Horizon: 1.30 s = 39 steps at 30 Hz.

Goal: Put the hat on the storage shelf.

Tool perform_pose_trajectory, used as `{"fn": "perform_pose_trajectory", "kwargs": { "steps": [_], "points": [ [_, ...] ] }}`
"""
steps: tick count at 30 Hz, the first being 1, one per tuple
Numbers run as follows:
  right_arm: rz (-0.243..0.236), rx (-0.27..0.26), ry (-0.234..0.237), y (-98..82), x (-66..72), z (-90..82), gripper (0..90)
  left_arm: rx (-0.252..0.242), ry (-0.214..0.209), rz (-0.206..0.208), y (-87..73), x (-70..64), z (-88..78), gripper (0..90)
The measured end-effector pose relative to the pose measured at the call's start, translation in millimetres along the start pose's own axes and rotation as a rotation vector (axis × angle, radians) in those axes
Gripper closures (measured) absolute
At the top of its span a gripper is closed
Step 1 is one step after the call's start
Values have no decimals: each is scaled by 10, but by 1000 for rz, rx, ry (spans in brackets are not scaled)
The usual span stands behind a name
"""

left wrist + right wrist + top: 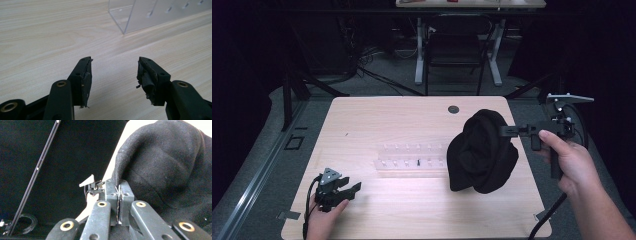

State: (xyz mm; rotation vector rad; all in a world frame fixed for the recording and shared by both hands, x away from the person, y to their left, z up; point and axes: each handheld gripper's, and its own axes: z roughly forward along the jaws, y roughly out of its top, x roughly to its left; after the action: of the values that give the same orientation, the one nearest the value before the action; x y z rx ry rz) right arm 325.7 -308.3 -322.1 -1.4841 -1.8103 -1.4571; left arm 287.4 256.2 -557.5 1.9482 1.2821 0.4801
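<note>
Black cloth point(482, 152) hangs bunched from clamped right claw point(506, 131); left claw point(353, 189) wide.

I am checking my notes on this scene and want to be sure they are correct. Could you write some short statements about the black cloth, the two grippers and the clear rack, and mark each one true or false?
1. The right gripper is shut on an edge of the black cloth. True.
2. The left gripper holds a corner of the cloth. False: its jaws stand apart with nothing between them, low over the bare table.
3. The cloth lies spread flat on the table. False: it hangs bunched from the right gripper, its lower part down at the table.
4. A clear plastic rack stands on the table between the two grippers. True.
5. The cloth is white. False: it is black.
</note>
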Motion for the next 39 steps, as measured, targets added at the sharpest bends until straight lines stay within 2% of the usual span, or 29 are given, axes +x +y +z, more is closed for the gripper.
{"fn": "perform_pose_trajectory", "kwargs": {
  "steps": [9, 19, 28, 39],
  "points": [
    [-4, -29, -19, 161, 60, 12, 886, -3, -2, -2, 1, -4, 7, 447],
    [0, -47, -20, 282, 71, 134, 886, -1, -2, 0, 3, -7, 12, 445],
    [0, -56, -4, 366, 111, 353, 886, -2, -4, 1, 7, -6, 14, 446],
    [-9, -34, 5, 472, 205, 690, 885, 1, -8, 6, 11, -13, 20, 446]
  ]
}}
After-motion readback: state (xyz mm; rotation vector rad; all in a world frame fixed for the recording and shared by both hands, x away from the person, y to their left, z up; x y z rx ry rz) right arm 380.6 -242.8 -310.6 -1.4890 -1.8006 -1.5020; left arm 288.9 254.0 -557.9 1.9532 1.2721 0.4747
